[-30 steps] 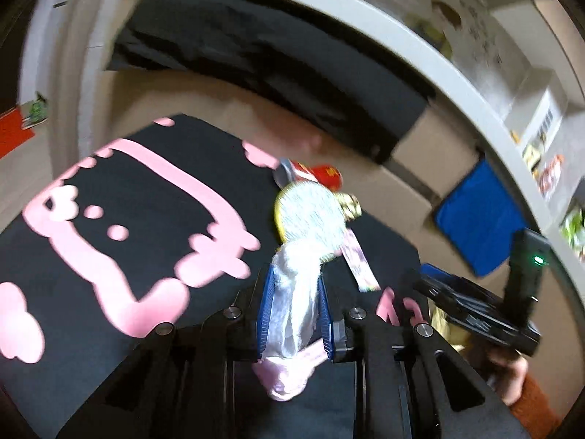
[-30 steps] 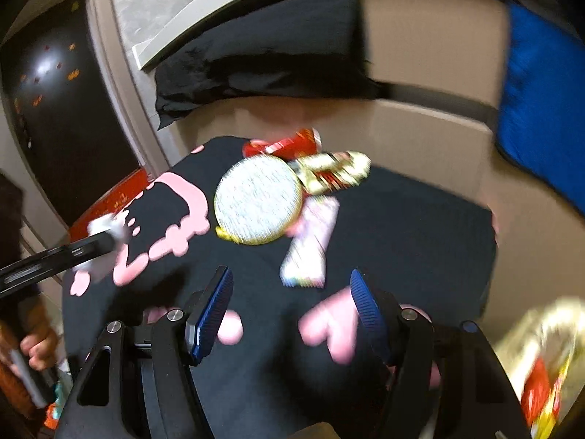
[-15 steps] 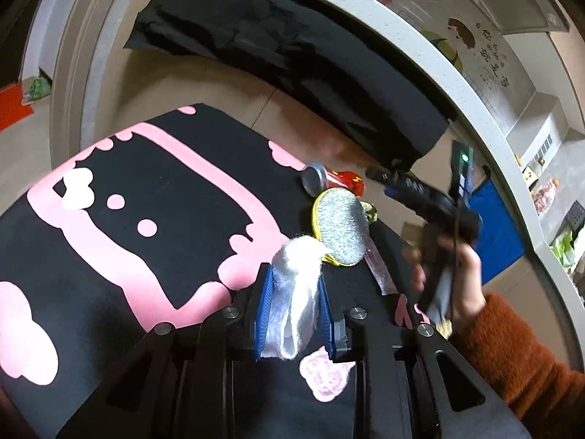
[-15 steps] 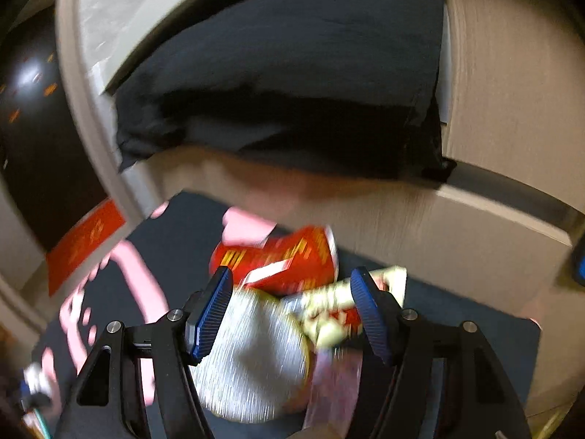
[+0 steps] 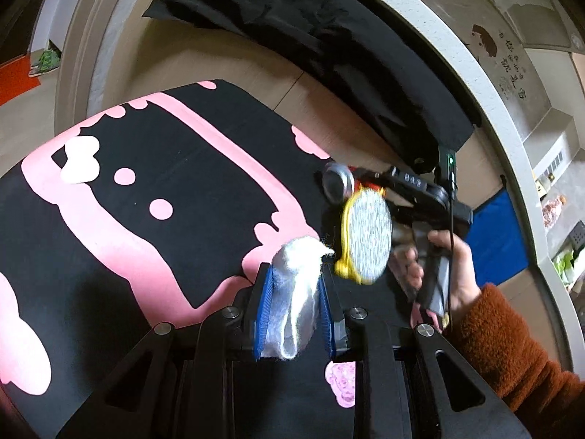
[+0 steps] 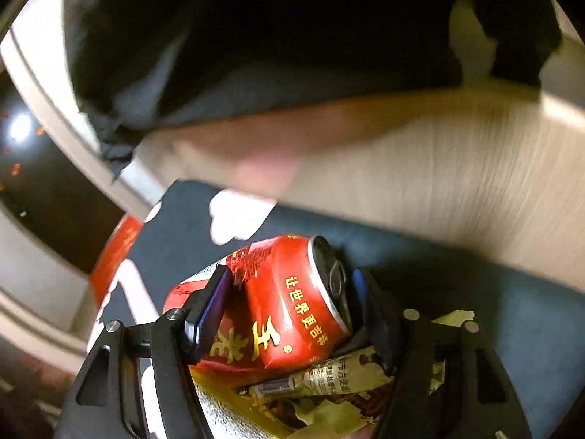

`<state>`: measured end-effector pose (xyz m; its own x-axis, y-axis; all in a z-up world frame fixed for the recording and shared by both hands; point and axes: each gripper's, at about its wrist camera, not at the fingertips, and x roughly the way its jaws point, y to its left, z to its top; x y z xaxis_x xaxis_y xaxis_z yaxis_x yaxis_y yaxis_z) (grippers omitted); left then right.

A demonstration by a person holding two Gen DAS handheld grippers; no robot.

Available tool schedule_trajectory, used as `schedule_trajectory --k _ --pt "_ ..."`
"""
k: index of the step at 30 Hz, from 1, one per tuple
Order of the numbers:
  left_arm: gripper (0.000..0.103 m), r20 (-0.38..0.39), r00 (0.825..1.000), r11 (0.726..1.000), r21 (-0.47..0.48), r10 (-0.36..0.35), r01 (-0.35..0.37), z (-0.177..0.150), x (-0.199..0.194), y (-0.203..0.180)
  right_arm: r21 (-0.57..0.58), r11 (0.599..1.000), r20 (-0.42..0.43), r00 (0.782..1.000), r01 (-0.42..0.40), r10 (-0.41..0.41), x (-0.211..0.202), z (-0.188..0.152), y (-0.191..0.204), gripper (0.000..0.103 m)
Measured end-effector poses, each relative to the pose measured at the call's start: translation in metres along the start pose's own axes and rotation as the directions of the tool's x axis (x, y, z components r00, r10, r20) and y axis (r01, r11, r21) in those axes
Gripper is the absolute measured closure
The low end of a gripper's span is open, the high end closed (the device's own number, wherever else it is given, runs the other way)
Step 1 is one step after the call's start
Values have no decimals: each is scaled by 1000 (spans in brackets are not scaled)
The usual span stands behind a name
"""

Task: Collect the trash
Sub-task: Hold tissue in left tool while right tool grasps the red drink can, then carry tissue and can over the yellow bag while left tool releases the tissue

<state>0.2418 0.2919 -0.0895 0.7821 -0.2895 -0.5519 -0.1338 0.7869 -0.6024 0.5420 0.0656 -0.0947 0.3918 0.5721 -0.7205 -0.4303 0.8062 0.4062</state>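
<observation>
My left gripper (image 5: 294, 311) is shut on a crumpled white tissue (image 5: 294, 285) above the black and pink mat (image 5: 153, 183). A red drink can (image 6: 278, 303) lies on its side on the mat, its silver end (image 5: 338, 183) facing the left wrist view. My right gripper (image 6: 289, 311) has come down over the can, one finger at each side, still open; it also shows in the left wrist view (image 5: 413, 190). A round silver lid with a yellow rim (image 5: 367, 236) and crumpled wrappers (image 6: 329, 384) lie beside the can.
A black cloth (image 5: 329, 47) lies on the wooden floor (image 5: 226, 62) behind the mat, under a white curved edge (image 5: 475, 73). A blue panel (image 5: 501, 234) stands at the right. A pink sticker (image 5: 343, 384) lies on the mat near my left gripper.
My right gripper has swung forward and down from over the mat onto the red can, which now sits between its fingers. My left gripper still holds the tissue and barely moved.
</observation>
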Motion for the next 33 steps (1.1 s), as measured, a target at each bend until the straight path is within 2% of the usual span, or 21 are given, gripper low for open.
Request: schedule_trajectory --k 2,3,6,9,13,16,20,23,27,33 --pt "79 5 1000 1000 2 -2 2 -1 -3 -4 -42 999 -35 999 -34 32 -4 -10 9 41" --pt "79 6 1000 1000 3 -6 6 -1 -4 -6 -65 997 -48 998 -51 48 -7 -17 15 47" --pt "79 17 1000 1000 23 -6 6 -4 -11 -16 -158 987 -41 999 -39 32 -28 -37 32 55" --pt "79 31 1000 999 46 -1 0 -8 -18 -27 -227 974 -10 1000 3 -5 -56 -53 43 57" --pt "79 34 999 998 62 -7 5 -13 -25 -40 -271 962 19 1000 28 -24 -95 -72 46 57" --pt "79 37 999 996 85 -9 6 -17 -28 -53 -292 955 71 997 53 -34 -122 -81 51 57" --pt "79 70 998 991 133 0 -10 -15 -36 -77 -338 931 176 981 138 -82 -157 -83 59 57" --pt "79 110 994 986 164 10 -28 -9 -47 -96 -340 927 216 972 159 -87 -182 -83 62 57" --pt "79 170 985 977 208 8 -44 -1 -61 -125 -344 916 298 949 204 -100 -223 -89 64 57" --pt "79 235 972 944 321 2 -79 -1 -69 -180 -330 913 388 916 241 -102 -282 -102 60 57"
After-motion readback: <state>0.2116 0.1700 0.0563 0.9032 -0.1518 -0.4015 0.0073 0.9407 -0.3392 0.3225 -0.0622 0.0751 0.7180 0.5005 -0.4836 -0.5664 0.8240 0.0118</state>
